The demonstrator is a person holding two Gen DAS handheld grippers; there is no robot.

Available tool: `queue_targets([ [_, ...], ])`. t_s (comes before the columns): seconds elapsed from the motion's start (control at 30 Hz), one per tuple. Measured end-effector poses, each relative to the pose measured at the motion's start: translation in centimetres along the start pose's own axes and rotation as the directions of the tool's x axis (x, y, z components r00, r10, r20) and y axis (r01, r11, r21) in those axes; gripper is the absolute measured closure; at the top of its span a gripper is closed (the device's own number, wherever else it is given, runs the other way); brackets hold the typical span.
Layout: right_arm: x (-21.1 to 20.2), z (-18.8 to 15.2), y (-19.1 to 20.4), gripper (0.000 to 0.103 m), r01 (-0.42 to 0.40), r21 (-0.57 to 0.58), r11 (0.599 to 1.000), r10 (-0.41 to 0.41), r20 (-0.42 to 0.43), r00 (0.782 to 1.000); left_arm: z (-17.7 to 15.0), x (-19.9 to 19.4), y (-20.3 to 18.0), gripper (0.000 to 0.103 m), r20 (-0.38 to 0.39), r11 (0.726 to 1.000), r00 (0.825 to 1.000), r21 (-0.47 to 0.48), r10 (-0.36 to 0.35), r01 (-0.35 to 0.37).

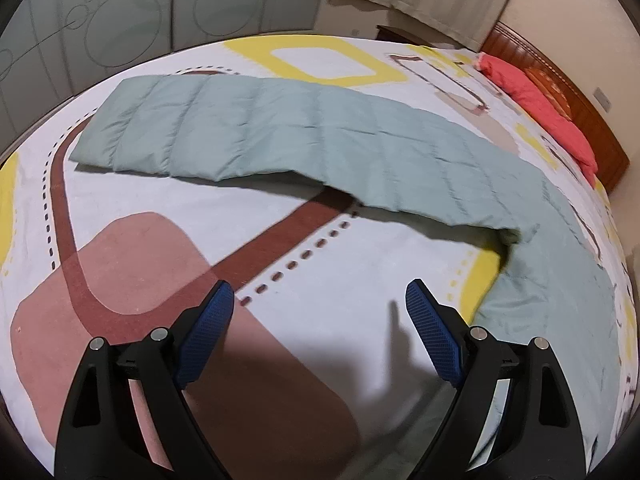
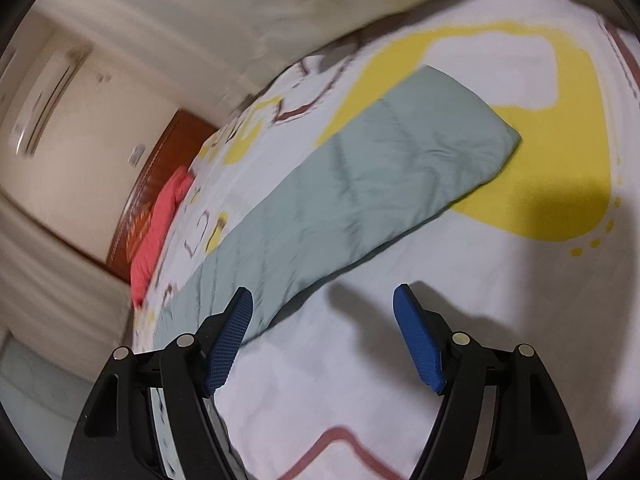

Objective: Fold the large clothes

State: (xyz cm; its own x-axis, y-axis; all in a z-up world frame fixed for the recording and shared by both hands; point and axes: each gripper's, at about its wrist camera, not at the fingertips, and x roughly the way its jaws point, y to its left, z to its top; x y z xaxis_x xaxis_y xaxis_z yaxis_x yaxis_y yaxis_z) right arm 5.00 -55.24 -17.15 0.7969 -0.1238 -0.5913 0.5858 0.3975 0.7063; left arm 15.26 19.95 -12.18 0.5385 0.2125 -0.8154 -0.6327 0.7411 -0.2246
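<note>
While my left gripper (image 1: 320, 296) hangs over the bed (image 1: 360, 272), its blue fingers (image 1: 210, 328) stand wide apart with nothing between them, only the patterned bedspread below. Beyond them the pale green quilted garment (image 1: 280, 136) lies folded into a long strip across the bed, its far end flat and its near end bending round toward the right edge of this view. A red pillow (image 1: 536, 104) rests against the wooden headboard (image 1: 580, 120) past the garment.

From my right gripper (image 2: 322, 296) the picture is blurred. Its fingers (image 2: 416, 340) are also spread, holding nothing, above bare white bedspread. The green garment runs from just behind the left finger up to a squared end lying on a yellow patch. The red pillow and headboard sit at the left, with a wall unit (image 2: 44, 100) above.
</note>
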Motion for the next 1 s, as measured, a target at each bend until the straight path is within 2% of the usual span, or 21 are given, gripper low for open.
queue_targets([
  [0.13,0.5,1.4,-1.4,0.031,-0.048,0.081,0.996,0.044,0.055,0.998,-0.1,-0.2,-0.2,0.015,0.02,1.0,1.0,0.009,0.023,-0.023],
  [0.33,0.4,3.4,-2.7,0.031,-0.081,0.139,0.987,0.057,0.165,0.985,-0.5,-0.4,-0.2,0.015,0.035,0.999,0.998,0.02,0.045,-0.046],
  [0.4,0.5,3.9,-2.9,0.032,-0.079,0.135,0.988,0.054,0.178,0.982,-0.4,-0.4,-0.1,0.015,0.043,0.998,0.997,0.015,0.059,-0.06],
  [0.47,0.5,4.3,-2.8,0.051,-0.052,0.12,0.991,0.028,0.19,0.981,-0.2,-0.4,0.3,0.015,0.042,0.998,0.997,0.002,0.065,-0.065],
  [0.53,0.8,4.7,-3.1,0.08,-0.033,0.122,0.992,0.012,0.168,0.986,-0.1,-0.4,0.9,0.015,0.038,0.997,0.996,-0.008,0.08,-0.08],
  [0.6,1.1,5.1,-3.2,0.087,-0.024,0.124,0.992,0.005,0.151,0.988,0.2,-0.4,1.4,0.015,0.038,0.996,0.996,-0.012,0.086,-0.085],
  [0.67,0.7,5.2,-1.9,0.088,-0.017,0.067,0.998,0.006,0.166,0.986,0.3,-0.4,1.6,0.015,0.044,0.995,0.994,-0.009,0.098,-0.098],
  [0.8,-0.1,4.4,3.6,0.088,-0.007,-0.126,0.992,0.032,0.194,0.981,0.6,-0.1,2.1,0.015,0.055,0.991,0.99,0.004,0.131,-0.131],
  [0.87,0.1,3.4,7.0,0.088,-0.009,-0.22,0.976,0.052,0.188,0.981,0.6,0.2,2.1,0.015,0.055,0.989,0.988,0.023,0.145,-0.146],
  [1.0,1.7,-0.1,14.1,0.088,-0.045,-0.395,0.918,0.105,0.133,0.986,0.4,0.3,2.4,0.015,0.066,0.986,0.986,0.047,0.156,-0.159],
])
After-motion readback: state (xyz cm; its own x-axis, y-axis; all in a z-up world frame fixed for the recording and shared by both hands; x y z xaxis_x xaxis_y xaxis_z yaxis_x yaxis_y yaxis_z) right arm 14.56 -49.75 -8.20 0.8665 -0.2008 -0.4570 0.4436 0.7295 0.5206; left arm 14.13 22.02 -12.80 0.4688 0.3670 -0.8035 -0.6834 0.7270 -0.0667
